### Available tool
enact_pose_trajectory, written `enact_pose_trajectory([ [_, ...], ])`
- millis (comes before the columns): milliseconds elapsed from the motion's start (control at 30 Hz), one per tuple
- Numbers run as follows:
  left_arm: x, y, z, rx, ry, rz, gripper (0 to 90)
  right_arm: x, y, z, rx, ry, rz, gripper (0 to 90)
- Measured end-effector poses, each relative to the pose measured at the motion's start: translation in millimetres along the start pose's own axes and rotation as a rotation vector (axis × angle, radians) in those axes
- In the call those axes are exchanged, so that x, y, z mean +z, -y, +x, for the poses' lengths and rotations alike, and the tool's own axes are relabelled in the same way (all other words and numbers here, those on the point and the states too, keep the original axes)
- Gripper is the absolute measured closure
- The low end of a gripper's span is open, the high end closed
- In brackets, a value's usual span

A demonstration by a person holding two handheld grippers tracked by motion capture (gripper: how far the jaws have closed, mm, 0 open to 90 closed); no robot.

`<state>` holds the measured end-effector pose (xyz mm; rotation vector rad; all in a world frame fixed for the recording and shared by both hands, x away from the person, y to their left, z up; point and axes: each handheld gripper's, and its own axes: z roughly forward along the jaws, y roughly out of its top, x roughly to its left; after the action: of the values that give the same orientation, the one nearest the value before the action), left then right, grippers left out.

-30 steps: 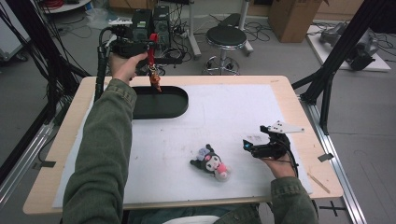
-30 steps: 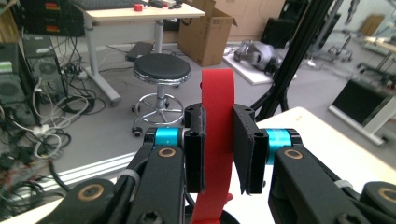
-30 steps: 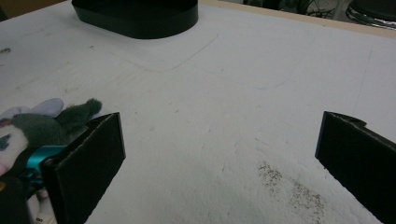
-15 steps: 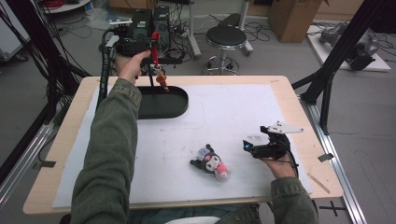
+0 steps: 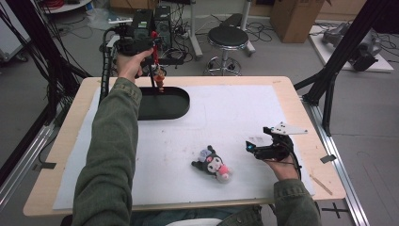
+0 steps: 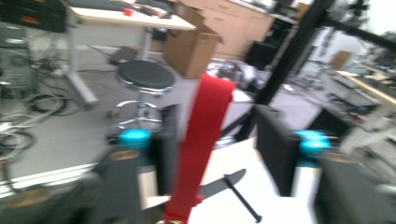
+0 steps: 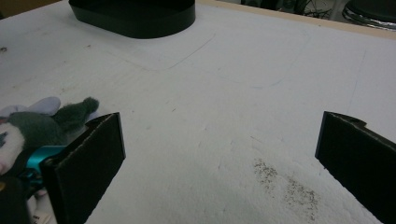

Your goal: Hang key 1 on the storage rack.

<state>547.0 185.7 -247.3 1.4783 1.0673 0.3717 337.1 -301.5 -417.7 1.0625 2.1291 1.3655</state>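
Item: toy on a strap, over the tray at the far left of the counter (image 5: 263, 108).

Left hand-held gripper (image 5: 154, 56): raised above the black tray (image 5: 174, 110). Its jaws had just been opening and stood partly apart. The red strap (image 6: 205, 140) ran up between them, close to one jaw and clear of the other, with no squeeze on it that I could see. A small figure (image 5: 160, 77) hung from the strap's lower end, above the tray's far rim.

Right hand-held gripper (image 7: 219, 154): low at the near right of the counter, jaws wide, nothing between them. A plush toy (image 5: 214, 165) lay just beside one jaw, apart from it.

Handling note: the step appeared to be the drop into the tray. The figure hung near the rim rather than over the middle. A little more travel toward the tray's centre before full release would likely keep it from catching the edge or landing on the counter. The jaws needed to open enough that the strap did not cling to the nearer pad.

Views compared: the high view showed where the figure hung relative to the tray, which the left gripper view did not. The left gripper view showed the gap between strap and jaw, too small to judge from above. The right gripper view showed how close the plush toy's ear lay to that jaw.
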Motion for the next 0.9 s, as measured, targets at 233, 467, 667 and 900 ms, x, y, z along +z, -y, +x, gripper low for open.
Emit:
enact_pose_trajectory([
  [233,-5.2,6.2,-0.9,0.001,0.018,0.041,6.9,-1.9,-0.4,0.5,0.011,-0.014,-0.015,0.4],
  [467,-15.7,11.2,-10.9,0.134,-0.067,0.112,6.0,-0.9,-0.3,-0.6,0.01,-0.008,-0.01,0.4],
  [667,-26.0,21.0,-11.4,0.206,-0.149,0.216,6.0,-2.0,-0.5,-0.5,0.007,-0.006,-0.014,0.4],
  [900,-46.8,34.9,0.7,0.131,-0.13,0.22,6.0,-2.7,-0.6,-1.1,0.013,-0.001,-0.018,0.4],
])
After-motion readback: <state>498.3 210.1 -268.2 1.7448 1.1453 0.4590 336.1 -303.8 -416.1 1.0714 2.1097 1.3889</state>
